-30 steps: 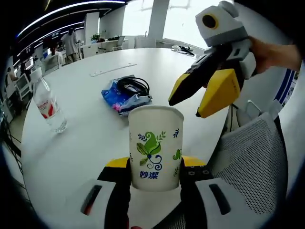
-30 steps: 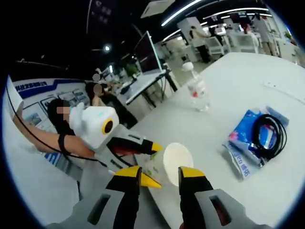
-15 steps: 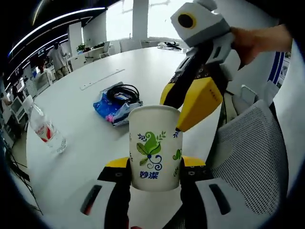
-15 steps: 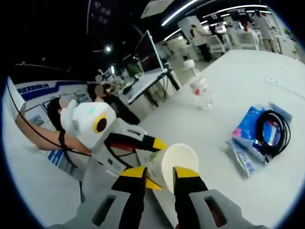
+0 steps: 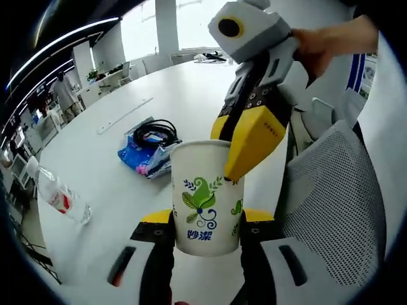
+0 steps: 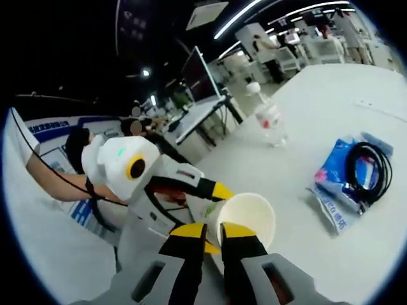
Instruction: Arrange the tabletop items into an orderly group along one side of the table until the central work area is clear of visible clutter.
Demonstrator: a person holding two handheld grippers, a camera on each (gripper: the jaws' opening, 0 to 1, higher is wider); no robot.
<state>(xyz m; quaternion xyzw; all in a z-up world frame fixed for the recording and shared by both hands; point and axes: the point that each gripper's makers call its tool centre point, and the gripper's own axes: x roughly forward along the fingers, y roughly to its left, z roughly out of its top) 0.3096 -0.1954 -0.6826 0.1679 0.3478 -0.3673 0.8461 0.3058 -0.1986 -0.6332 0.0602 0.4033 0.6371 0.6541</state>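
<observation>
Cup passed between grippers
The right gripper point(image 6: 212, 230) had closed narrow onto the cup point(image 5: 206, 190) rim, frame centre; the left gripper point(image 5: 206, 222) still clamped it.

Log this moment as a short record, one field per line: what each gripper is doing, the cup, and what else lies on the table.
left gripper: shut on the paper cup, holding it upright by its sides
right gripper: fingers nearly together, pinching the cup's rim
paper cup: white with green leaf print, appears empty in the right gripper view
table: white, round-edged
water bottle: lying tilted near the table edge
blue packet: mid-table, a coiled black cable resting on it
mesh chair: beside the table
</observation>
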